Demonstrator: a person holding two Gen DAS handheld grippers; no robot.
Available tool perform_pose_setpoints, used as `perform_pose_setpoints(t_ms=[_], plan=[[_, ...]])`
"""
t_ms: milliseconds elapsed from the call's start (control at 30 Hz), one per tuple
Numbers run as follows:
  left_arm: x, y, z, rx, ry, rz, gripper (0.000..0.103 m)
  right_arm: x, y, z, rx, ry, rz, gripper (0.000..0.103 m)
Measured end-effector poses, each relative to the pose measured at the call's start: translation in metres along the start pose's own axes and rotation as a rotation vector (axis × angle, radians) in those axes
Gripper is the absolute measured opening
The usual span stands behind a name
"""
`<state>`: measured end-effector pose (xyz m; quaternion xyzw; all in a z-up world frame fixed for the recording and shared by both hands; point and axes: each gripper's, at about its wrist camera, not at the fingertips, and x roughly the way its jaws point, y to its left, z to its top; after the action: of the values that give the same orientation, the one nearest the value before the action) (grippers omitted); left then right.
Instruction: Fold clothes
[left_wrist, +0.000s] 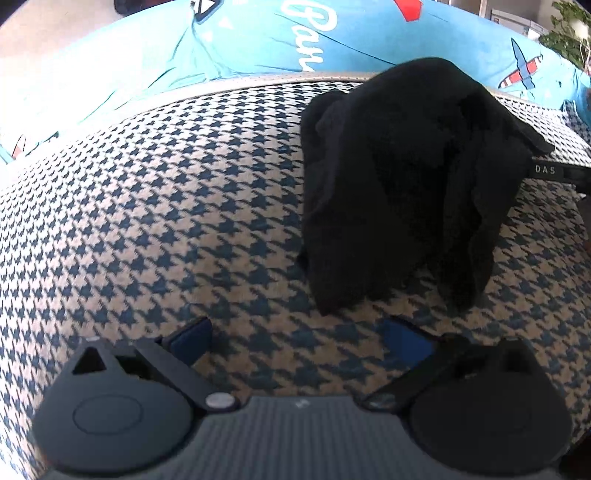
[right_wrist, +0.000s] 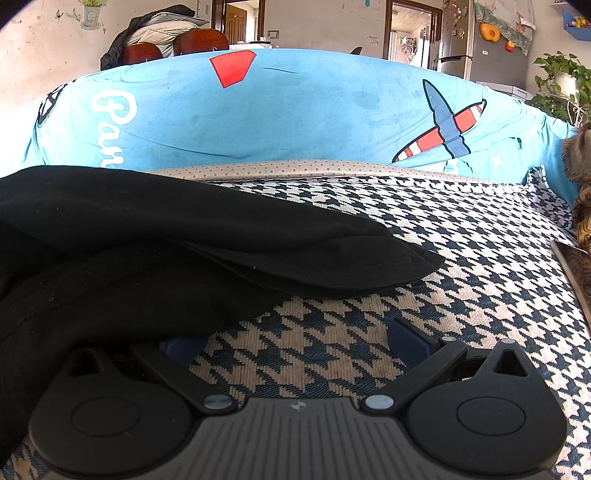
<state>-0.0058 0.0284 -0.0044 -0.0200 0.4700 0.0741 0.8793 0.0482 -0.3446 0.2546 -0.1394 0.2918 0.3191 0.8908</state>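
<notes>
Both claws, left claw (left_wrist: 301, 338) and right claw (right_wrist: 297, 341), gape empty beside the crumpled black garment (left_wrist: 402, 177) on the houndstooth cushion (left_wrist: 166, 206); a pinch could snag several bunched layers together.

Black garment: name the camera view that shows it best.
The left wrist view: the whole crumpled black garment lies on the houndstooth cover. The right wrist view sits close, cropping it at the left edge.

Black garment (left_wrist: 399, 177), crumpled in a loose unfolded heap, lay on the houndstooth-patterned cushion (left_wrist: 166, 206).
</notes>
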Motion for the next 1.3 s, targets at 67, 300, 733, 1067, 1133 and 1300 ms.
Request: perform_pose_setpoints(t_ms=[67,300,733,1067,1133,1300], plan=[[0.003,-0.003,0.003,0.002,-0.006,0.0,0.103,0.0,0.0,0.0,0.0,0.0,0.0,0.103],[0.012,-0.004,0.015,-0.028,-0.016,0.001,0.103,-0.015,-0.006,0.001,-0.025,0.054,-0.005,0.103],[0.023,0.002,0.031,-0.077,-0.03,0.012,0.103,-0.025,-0.036,0.026,0.049,-0.024,-0.181,0.103],[0.01,-0.017,0.026,-0.156,-0.024,0.065,0.103,0.007,-0.036,0.045,0.095,-0.015,-0.257,0.103],[0.009,-0.019,0.027,-0.166,-0.02,0.07,0.103,0.016,-0.035,0.044,0.1,0.009,-0.259,0.103],[0.007,-0.023,0.029,-0.201,-0.014,0.076,0.103,0.027,-0.025,0.04,0.077,0.05,-0.169,0.103]])
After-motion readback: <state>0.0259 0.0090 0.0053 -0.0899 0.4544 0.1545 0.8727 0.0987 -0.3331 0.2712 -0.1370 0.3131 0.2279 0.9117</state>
